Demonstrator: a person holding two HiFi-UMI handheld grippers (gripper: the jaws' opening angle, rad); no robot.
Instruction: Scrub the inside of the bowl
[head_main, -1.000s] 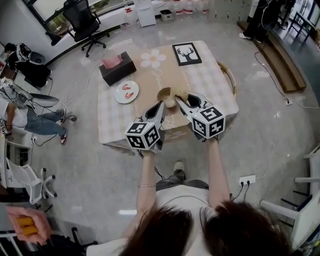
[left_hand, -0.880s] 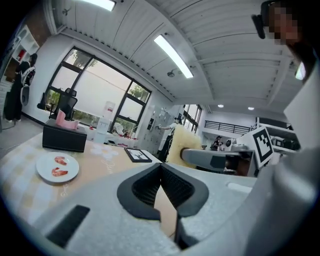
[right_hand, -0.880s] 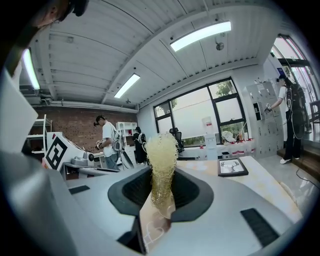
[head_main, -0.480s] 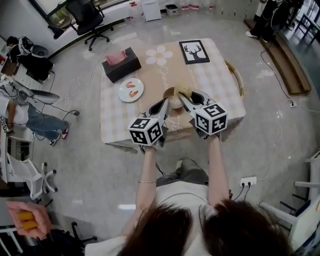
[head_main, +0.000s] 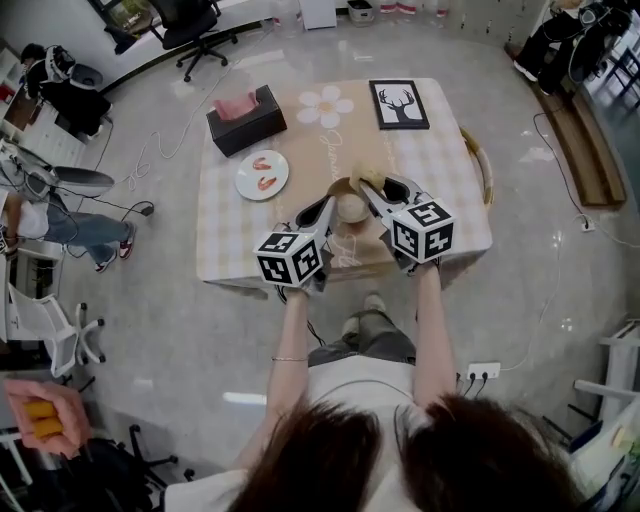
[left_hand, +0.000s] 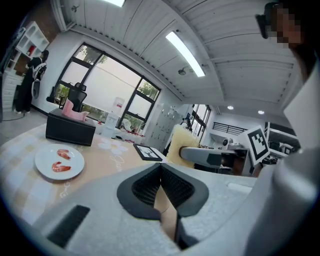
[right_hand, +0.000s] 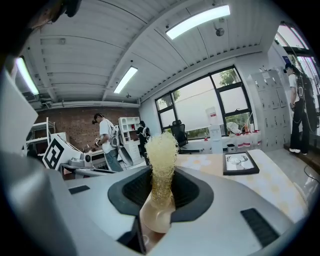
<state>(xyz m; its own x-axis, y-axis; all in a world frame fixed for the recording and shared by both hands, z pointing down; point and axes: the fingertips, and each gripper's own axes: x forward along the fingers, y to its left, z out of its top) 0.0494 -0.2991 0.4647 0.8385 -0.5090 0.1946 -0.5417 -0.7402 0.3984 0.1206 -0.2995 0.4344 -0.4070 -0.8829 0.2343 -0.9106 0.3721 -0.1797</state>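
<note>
- While both arms reach straight forward over the near edge of the table, the left forearm and the right forearm run almost parallel, each ending behind its gripper's marker cube.
- The left gripper slants inward to the right. Its jaws are pressed together on the left rim of the bowl — a thin tan wall shows between the pads.
- The right gripper slants inward to the left, pinching a pale yellow fibrous scrubber. The scrubber sticks out past the jaw tips at the bowl's far right edge.
- The bowl sits on the checked cloth near the table's front edge, between the two grippers.
- A white plate with two pink pieces lies left of the bowl, apart from it — a dark tissue box stands beyond, and a framed deer picture lies at the far side.
</note>
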